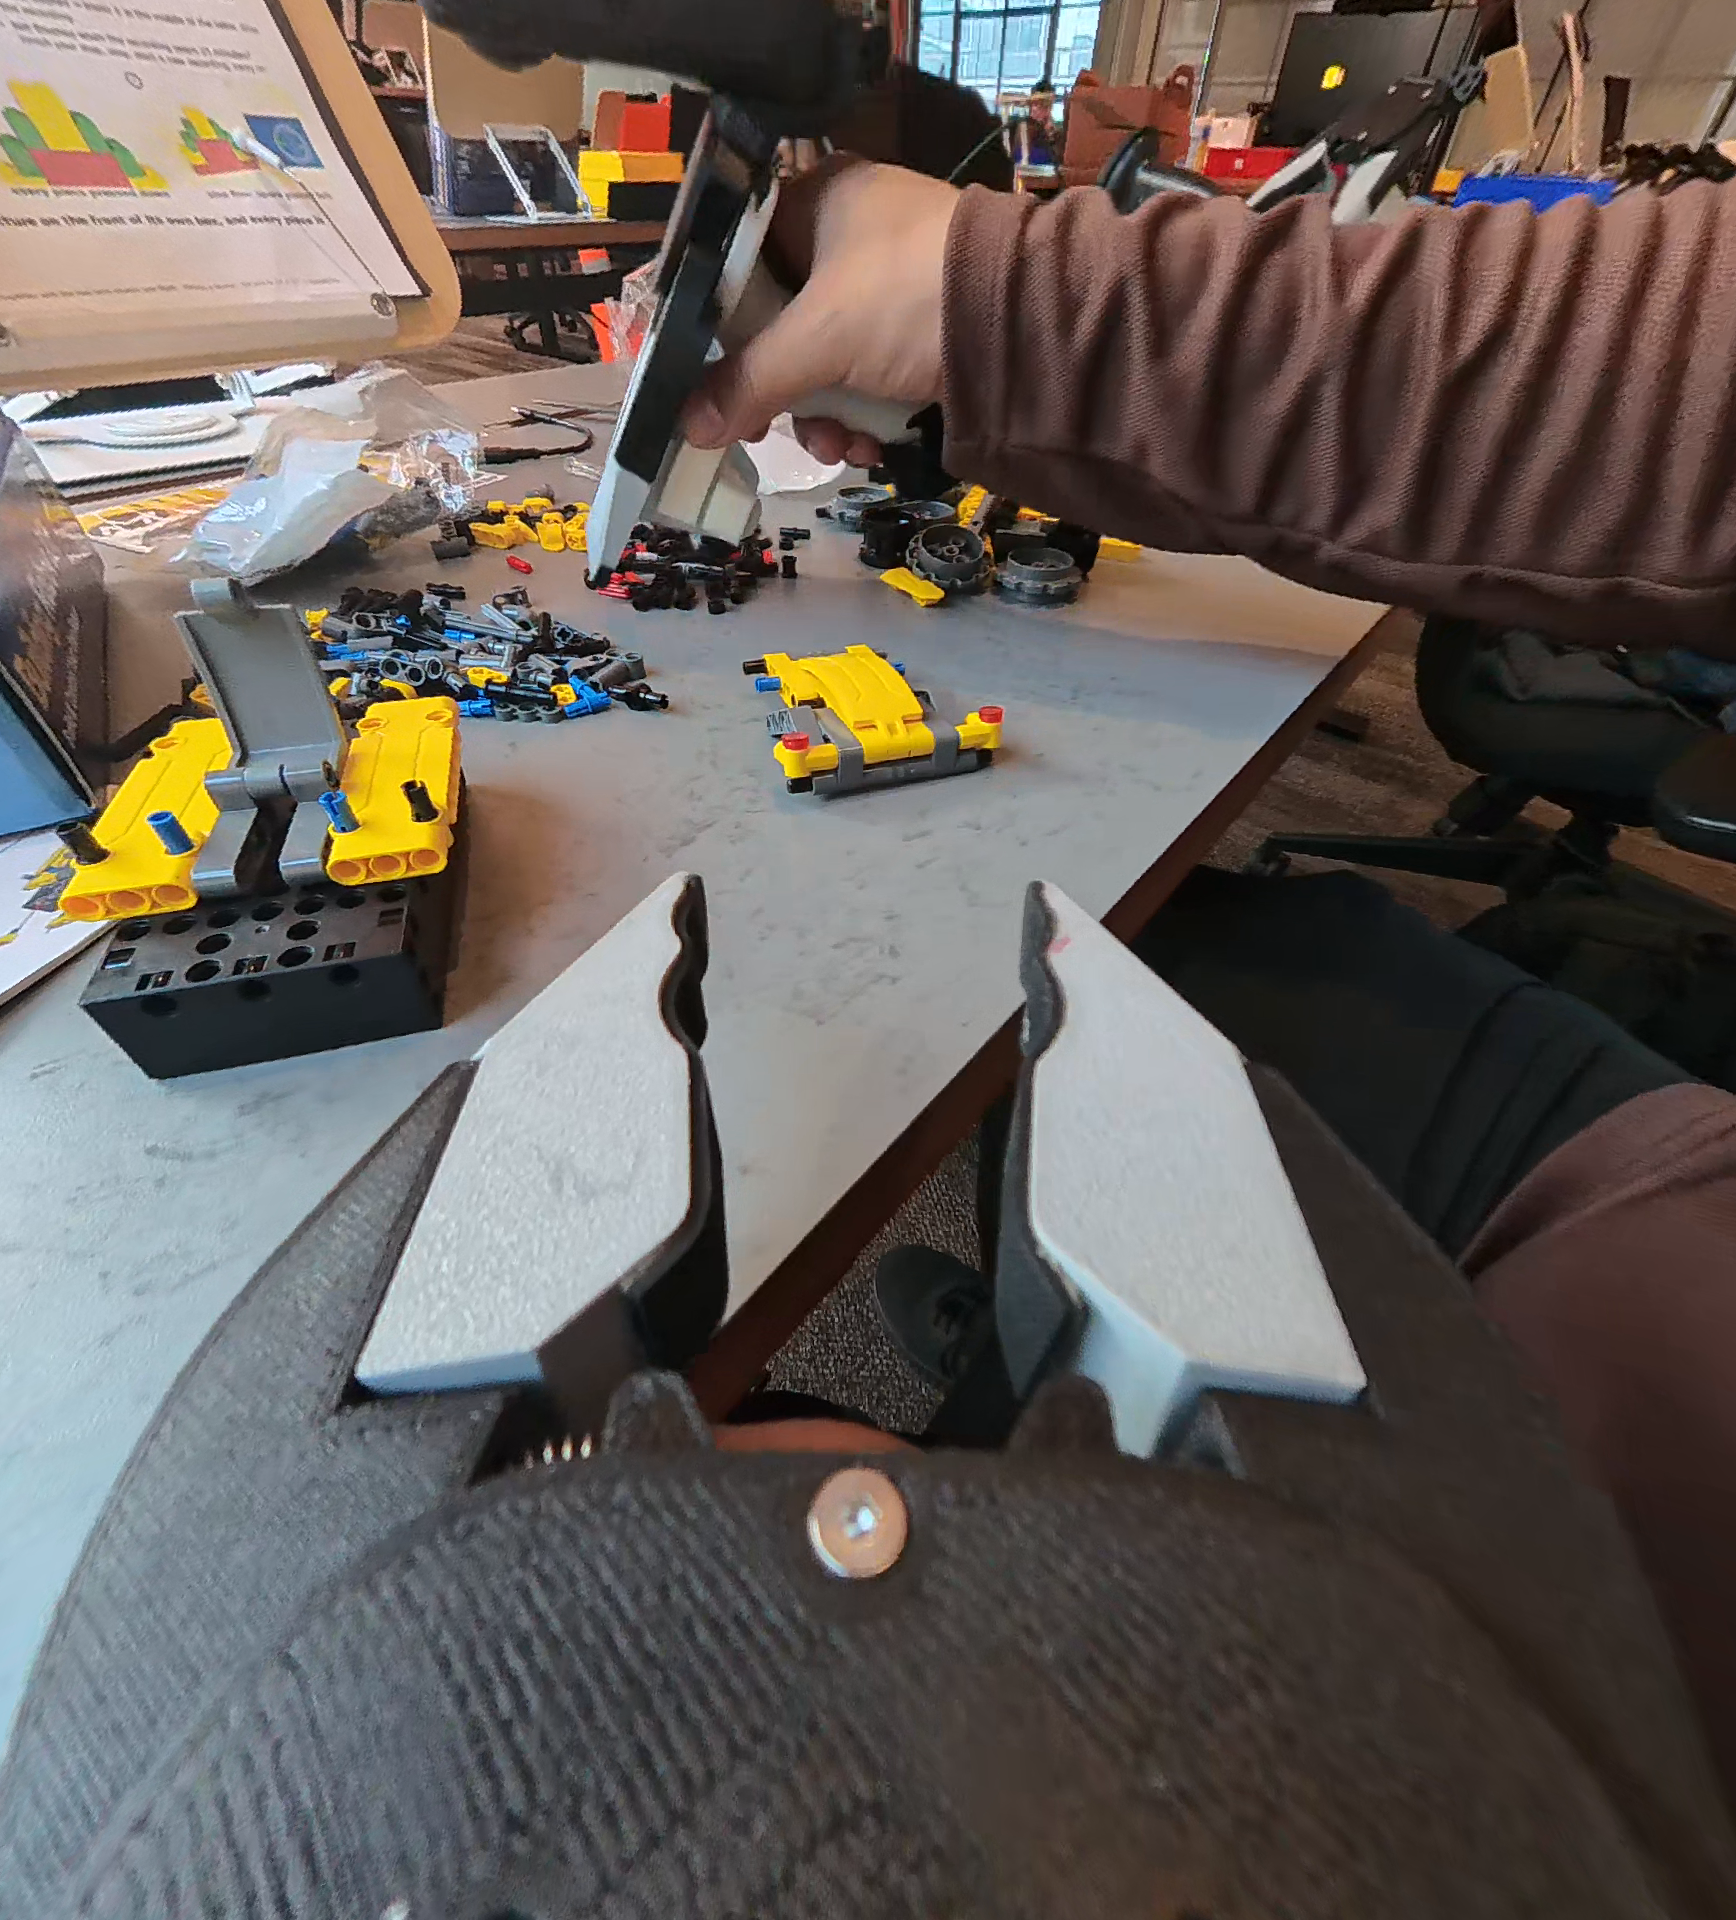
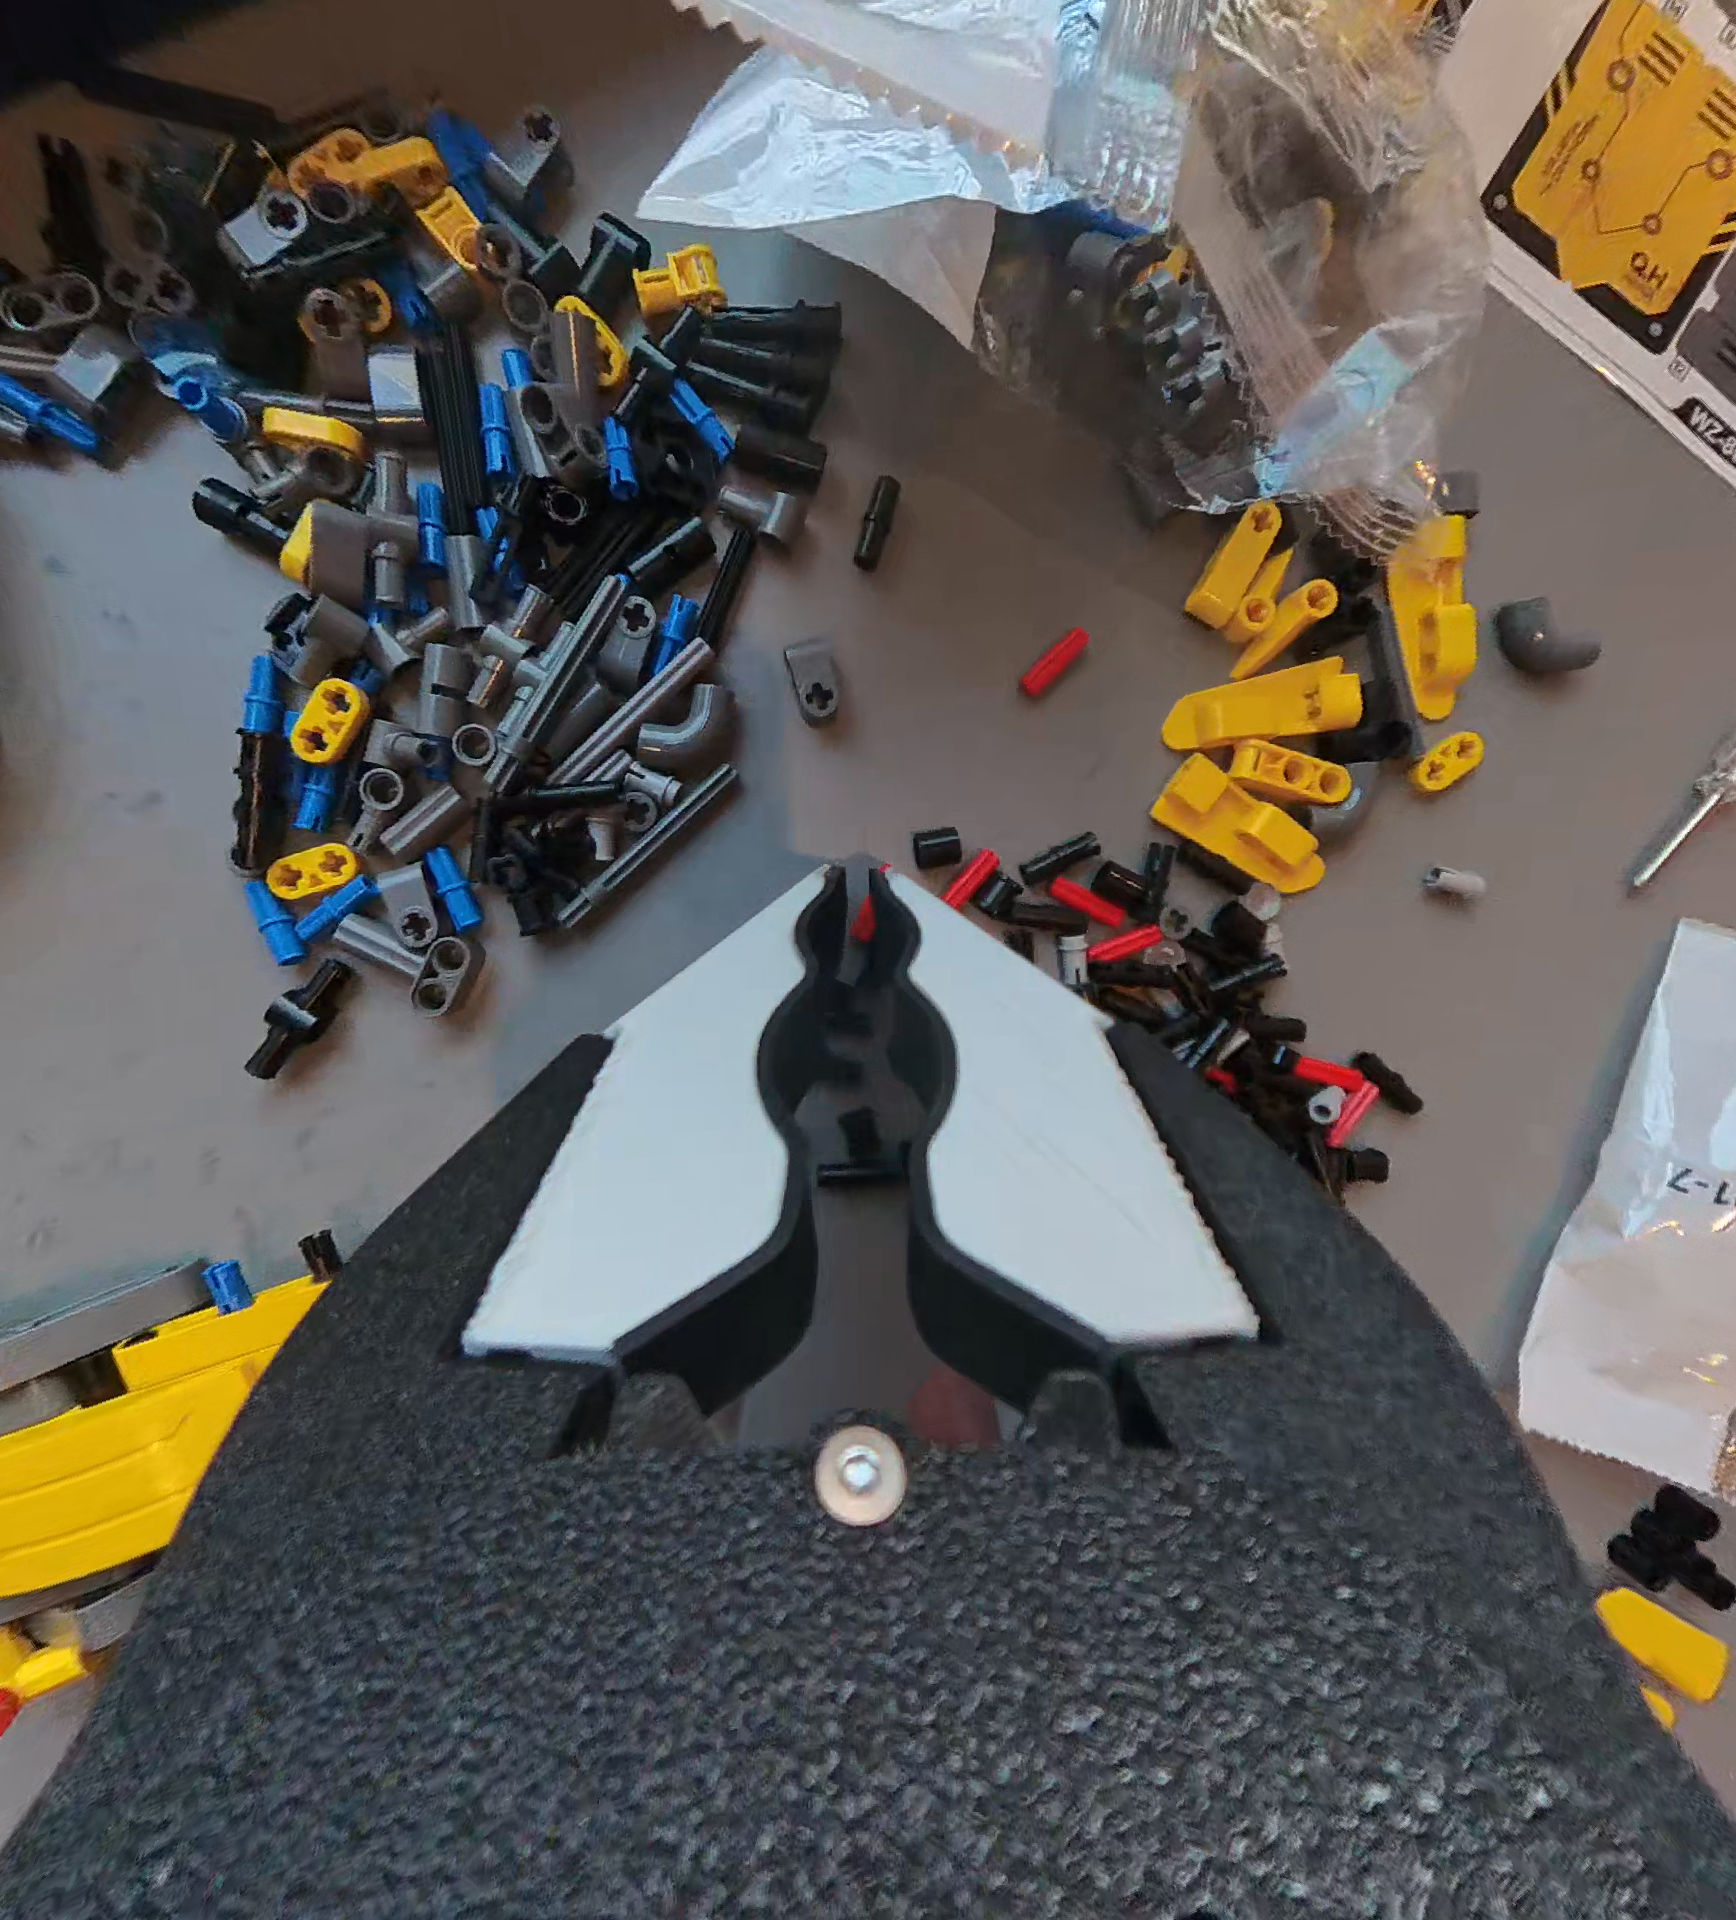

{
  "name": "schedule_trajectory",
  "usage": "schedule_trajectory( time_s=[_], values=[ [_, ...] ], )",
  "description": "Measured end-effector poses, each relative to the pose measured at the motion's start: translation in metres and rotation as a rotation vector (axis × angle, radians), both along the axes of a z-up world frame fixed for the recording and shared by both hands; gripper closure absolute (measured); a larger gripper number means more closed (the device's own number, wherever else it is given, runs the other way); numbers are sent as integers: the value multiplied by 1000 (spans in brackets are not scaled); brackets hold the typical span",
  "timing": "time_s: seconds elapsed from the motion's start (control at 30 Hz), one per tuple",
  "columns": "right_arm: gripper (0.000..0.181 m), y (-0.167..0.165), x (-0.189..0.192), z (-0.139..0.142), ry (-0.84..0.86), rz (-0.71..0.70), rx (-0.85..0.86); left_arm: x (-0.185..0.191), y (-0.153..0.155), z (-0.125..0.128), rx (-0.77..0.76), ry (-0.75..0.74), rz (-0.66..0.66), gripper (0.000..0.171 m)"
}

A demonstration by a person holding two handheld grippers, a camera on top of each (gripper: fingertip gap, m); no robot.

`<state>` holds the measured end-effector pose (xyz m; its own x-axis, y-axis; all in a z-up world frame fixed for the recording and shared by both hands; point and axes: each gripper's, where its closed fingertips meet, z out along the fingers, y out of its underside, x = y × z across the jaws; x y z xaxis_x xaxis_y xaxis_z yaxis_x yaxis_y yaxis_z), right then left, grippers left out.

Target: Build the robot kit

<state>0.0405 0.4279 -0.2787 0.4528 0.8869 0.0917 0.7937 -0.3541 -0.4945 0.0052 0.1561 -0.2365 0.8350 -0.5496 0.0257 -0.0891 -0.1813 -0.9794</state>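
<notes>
Presently, left hand-held gripper (image 1: 864, 935) hangs with fingers apart and empty over the desk's (image 1: 635, 904) near edge; right hand-held gripper (image 2: 859, 883) is clamped on a small red pin (image 2: 864, 916) beside the black-and-red pin pile (image 2: 1207, 987).

Your right tool (image 2: 856, 883) closed on a small red pin (image 2: 864, 914) at the edge of the black-and-red pin pile (image 2: 1217, 997) on the grey bench (image 2: 947, 582), your left tool (image 1: 864, 935) gaping, empty, over the bench's near edge beside the yellow-and-black block assembly (image 1: 272, 831)
</notes>
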Motion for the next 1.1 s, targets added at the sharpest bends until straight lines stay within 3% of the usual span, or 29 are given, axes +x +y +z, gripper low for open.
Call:
schedule_trajectory(
  time_s=[0.33,0.57,0.83,0.93,1.1],
  values=[
    [181,-4,-3,1,9,35,-13,-6,-2,1,-15,-34,12,114],
    [181,-47,2,31,58,132,-7,-10,0,-1,-19,-27,27,113],
    [181,-112,47,9,-9,154,-85,-14,3,-2,-43,-67,33,113],
    [181,-118,57,-6,-27,136,-87,-13,3,-3,-51,-77,27,114],
    [179,-114,56,-6,13,113,-84,-11,2,-2,-45,-65,22,113]
  ],
)
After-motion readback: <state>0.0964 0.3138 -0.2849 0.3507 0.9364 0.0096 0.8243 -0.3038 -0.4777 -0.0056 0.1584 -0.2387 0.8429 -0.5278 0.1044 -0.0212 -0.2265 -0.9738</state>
